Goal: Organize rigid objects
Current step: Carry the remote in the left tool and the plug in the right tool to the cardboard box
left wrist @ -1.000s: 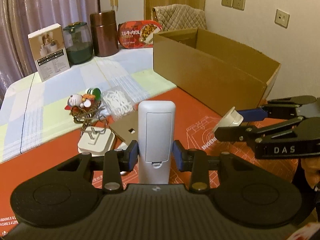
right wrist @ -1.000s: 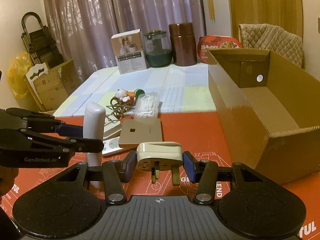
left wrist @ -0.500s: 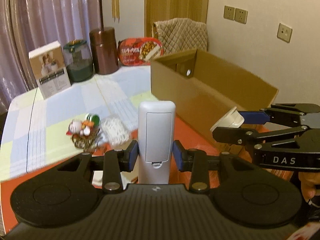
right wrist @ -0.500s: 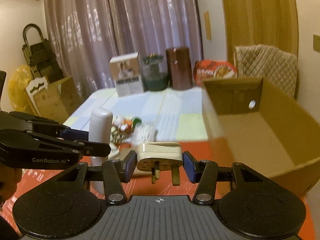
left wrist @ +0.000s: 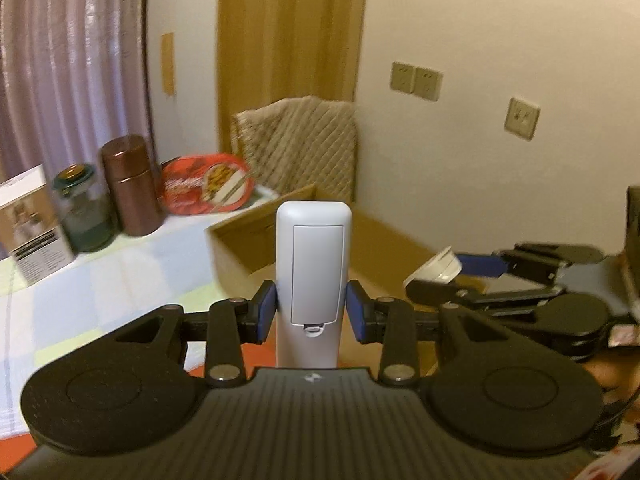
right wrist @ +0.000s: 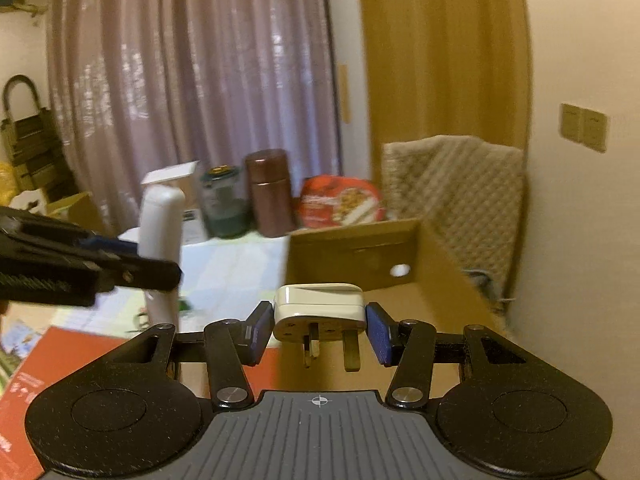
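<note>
Left gripper [left wrist: 312, 312] clamped on white remote [left wrist: 313, 276], held upright with battery cover facing camera, in the air in front of the open cardboard box [left wrist: 256, 236]. Right gripper [right wrist: 318, 330] clamped on cream plug [right wrist: 319, 307], prongs pointing down, at the box's near wall. Brown canister [right wrist: 269, 192], glass jar [right wrist: 222, 202], red food pack [right wrist: 340, 202] stand behind the box on the table

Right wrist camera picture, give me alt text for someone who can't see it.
The right claw grips a cream three-pin plug, prongs pointing down, in front of an open cardboard box. At left, the left claw holds a white remote control upright; jars and a red food tray stand on the table behind.
</note>
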